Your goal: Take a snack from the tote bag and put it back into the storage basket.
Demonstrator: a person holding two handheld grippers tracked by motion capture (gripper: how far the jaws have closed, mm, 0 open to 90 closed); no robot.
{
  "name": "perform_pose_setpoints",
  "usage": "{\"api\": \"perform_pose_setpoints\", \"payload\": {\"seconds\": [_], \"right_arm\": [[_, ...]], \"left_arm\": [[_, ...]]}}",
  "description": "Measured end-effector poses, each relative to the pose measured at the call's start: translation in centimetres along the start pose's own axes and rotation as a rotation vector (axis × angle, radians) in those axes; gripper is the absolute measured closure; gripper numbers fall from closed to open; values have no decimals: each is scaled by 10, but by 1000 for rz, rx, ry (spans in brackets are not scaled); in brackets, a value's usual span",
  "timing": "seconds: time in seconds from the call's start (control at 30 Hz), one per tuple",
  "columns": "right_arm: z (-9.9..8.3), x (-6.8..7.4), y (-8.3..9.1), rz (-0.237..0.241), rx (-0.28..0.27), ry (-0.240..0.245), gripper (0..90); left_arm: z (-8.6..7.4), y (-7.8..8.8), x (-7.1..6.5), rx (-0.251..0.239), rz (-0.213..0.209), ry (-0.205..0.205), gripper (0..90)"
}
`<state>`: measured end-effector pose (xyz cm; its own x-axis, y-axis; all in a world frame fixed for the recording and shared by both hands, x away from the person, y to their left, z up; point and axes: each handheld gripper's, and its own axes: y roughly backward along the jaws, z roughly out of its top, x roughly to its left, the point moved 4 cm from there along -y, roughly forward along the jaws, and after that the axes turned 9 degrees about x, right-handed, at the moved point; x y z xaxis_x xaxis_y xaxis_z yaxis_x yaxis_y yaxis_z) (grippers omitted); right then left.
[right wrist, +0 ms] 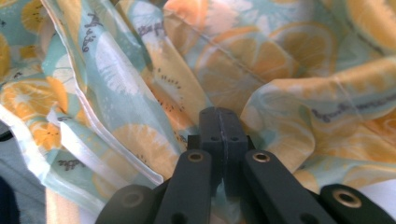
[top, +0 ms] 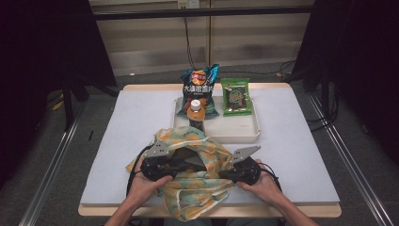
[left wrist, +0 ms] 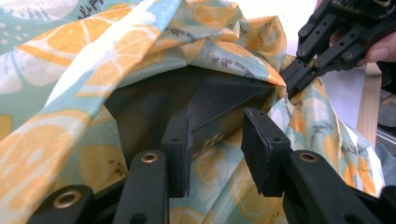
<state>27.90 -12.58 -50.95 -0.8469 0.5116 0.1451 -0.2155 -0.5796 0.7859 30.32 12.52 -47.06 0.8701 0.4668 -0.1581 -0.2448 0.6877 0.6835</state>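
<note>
Right gripper [right wrist: 223, 135] pinches the orange-print teal fabric bag [top: 197, 162]; left gripper [left wrist: 215, 149], jaws spread, should clamp the rim before pulling it wide.

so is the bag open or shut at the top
Open: the bag gapes with a dark mouth, the right gripper pinching its rim.

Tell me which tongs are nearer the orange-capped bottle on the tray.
Left, narrowly. The left tongs reach into the bag just below the bottle. The right tongs pinch the bag's edge lower down and off to the bottle's right.
</note>
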Motion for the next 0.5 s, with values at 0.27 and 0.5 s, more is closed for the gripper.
{"api": "perform_pose_setpoints", "payload": {"seconds": [0.27,0.5], "right_arm": [[17,0,19,-4,-120,-32,665],[45,5,24,-21,-184,-32,504]], "left_arm": [[-4,3,1,10,-3,-1,638],[-6,-2,-4,31,-20,-15,647]]}}
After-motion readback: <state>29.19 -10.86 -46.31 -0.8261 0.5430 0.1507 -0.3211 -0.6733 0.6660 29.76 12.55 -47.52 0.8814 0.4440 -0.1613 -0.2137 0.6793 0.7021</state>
